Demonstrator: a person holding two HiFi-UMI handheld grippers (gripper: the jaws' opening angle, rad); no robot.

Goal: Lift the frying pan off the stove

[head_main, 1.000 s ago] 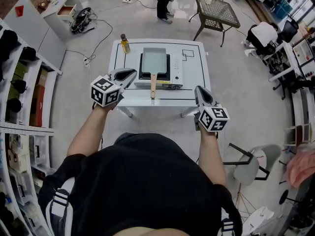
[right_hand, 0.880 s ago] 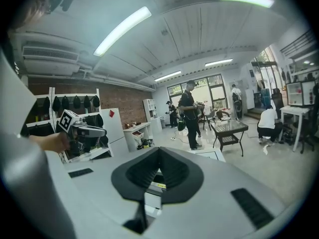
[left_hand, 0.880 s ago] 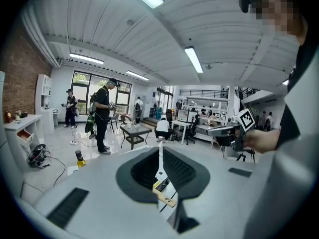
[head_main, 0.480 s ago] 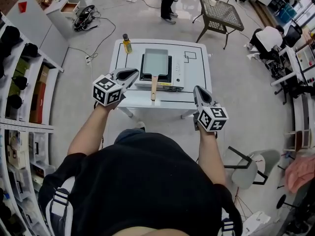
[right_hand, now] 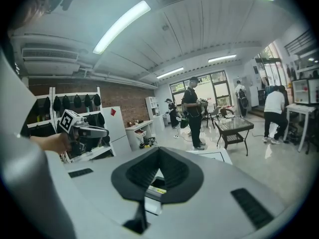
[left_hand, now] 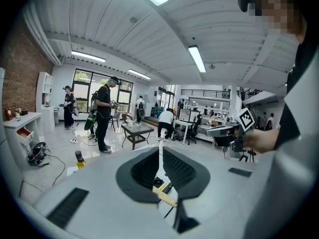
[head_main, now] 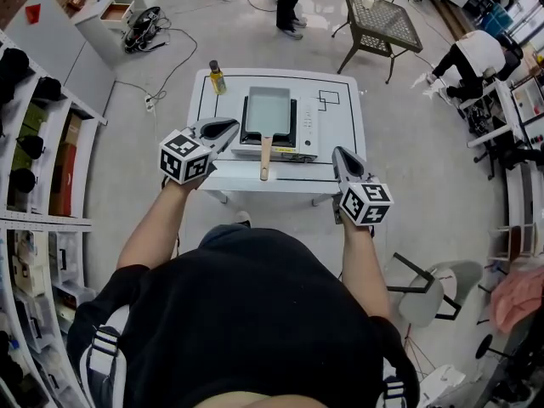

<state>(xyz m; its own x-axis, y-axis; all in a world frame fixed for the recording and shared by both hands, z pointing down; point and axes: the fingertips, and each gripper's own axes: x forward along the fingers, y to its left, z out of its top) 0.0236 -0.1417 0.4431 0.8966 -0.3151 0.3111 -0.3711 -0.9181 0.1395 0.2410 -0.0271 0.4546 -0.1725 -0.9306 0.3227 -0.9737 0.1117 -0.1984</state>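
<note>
The rectangular frying pan [head_main: 268, 109] sits on a portable stove [head_main: 303, 126] on the white table [head_main: 340, 164], with its wooden handle [head_main: 264, 155] pointing toward me. My left gripper [head_main: 228, 127] is shut and empty, held just left of the stove at the table's front left. My right gripper [head_main: 339, 154] is also shut and empty, near the table's front right corner. In the left gripper view the shut jaws [left_hand: 159, 151] frame a bit of the wooden handle [left_hand: 164, 197]. In the right gripper view the shut jaws [right_hand: 159, 151] frame the stove's front [right_hand: 155, 185].
A small bottle of yellow liquid [head_main: 218, 77] stands at the table's back left corner. Black outlines are drawn on the tabletop right of the stove. Shelves [head_main: 34, 143] line the left side, a wicker table [head_main: 378, 19] stands behind, and people stand beyond it.
Both grippers stay shut and nearly still. The right gripper has edged slightly forward toward the table's corner. The pan has not moved.
</note>
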